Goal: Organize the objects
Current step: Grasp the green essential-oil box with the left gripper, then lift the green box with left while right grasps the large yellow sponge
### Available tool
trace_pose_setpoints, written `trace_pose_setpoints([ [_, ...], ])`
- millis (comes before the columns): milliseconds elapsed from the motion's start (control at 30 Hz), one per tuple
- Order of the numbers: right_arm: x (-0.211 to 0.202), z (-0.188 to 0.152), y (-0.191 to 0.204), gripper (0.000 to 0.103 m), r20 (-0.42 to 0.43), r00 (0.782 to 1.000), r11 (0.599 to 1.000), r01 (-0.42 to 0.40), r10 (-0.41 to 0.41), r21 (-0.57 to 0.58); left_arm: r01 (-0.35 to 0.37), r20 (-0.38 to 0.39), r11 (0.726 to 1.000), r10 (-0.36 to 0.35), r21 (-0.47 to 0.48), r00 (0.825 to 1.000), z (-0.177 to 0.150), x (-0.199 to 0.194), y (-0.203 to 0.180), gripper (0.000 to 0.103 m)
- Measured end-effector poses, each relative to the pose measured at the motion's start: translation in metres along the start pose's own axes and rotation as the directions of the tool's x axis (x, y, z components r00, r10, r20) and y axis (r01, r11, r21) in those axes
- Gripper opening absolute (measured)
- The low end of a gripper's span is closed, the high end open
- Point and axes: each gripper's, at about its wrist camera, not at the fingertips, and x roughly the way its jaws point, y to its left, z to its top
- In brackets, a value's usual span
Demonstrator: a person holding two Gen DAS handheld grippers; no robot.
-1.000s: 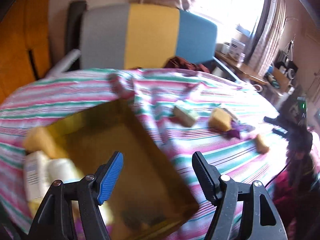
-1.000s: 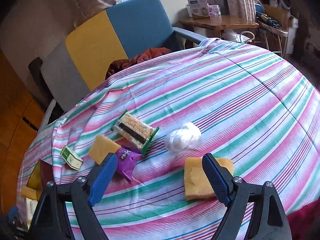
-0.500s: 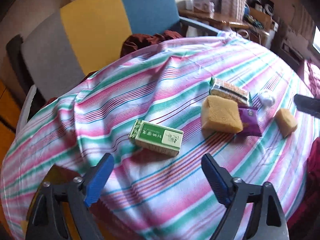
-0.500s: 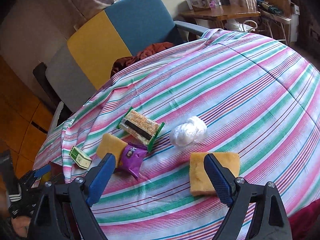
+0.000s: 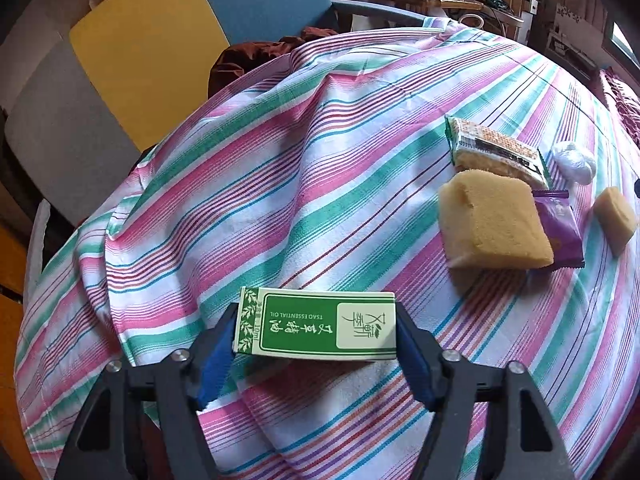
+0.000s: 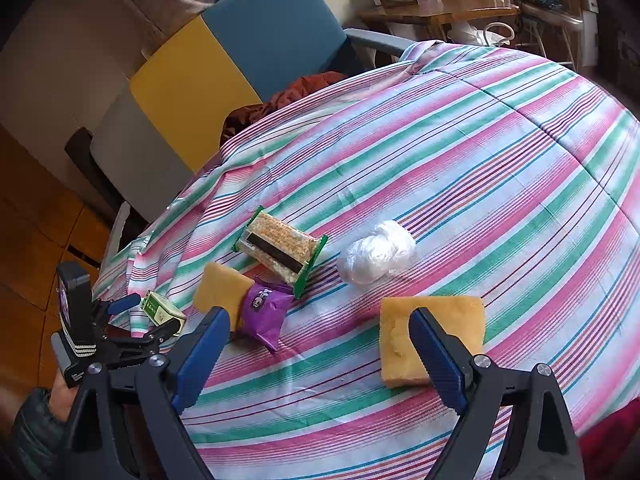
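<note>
A green and white essential-oil box (image 5: 320, 330) lies on the striped tablecloth between the jaws of my left gripper (image 5: 316, 356); both blue pads touch its ends. It also shows in the right wrist view (image 6: 162, 309), with the left gripper (image 6: 150, 316) around it. To the right lie a yellow sponge (image 5: 492, 226), a purple packet (image 5: 560, 230), a green-edged snack bar (image 5: 494, 152), a white plastic ball (image 5: 574, 160) and a second sponge (image 5: 616, 218). My right gripper (image 6: 316, 354) is open and empty above the cloth, its right finger in front of the second sponge (image 6: 436, 340).
A grey, yellow and blue chair (image 5: 160, 48) stands behind the table with a brown cloth (image 5: 256, 54) on its seat. A wooden side table (image 6: 436, 10) with boxes stands at the back right. The cloth is wrinkled at the left (image 5: 120, 216).
My left gripper swung from over the amber bin to the table, came down on the green box and closed its jaws onto the box's ends. The right gripper barely moved.
</note>
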Motion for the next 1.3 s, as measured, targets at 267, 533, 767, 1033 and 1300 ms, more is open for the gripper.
trace_pose_setpoints([
  [267,-0.002,0.002,-0.004,0.092,0.016,1.000,1.000,0.008,-0.008,0.010,0.074,0.092,0.996,-0.070,-0.041,0.993,-0.033,-0.063,-0.043,0.073],
  [533,-0.011,0.004,-0.013,0.092,0.051,0.999,0.999,0.007,-0.010,0.053,0.137,0.187,0.987,-0.120,-0.081,0.975,-0.098,-0.111,-0.117,0.073],
  [767,-0.028,0.008,-0.032,0.092,0.132,0.991,0.989,-0.025,0.006,0.147,0.125,0.231,0.990,-0.107,-0.064,0.967,-0.149,-0.097,-0.149,0.073],
  [1033,-0.034,0.011,-0.054,0.092,0.167,0.986,0.965,-0.020,-0.025,0.263,0.155,0.289,0.986,-0.132,-0.058,0.948,-0.161,-0.090,-0.147,0.073],
  [1300,-0.004,0.007,-0.056,0.092,0.017,0.993,0.964,0.109,-0.116,0.243,0.180,0.298,0.980,-0.147,-0.086,0.943,-0.167,-0.086,-0.143,0.073],
])
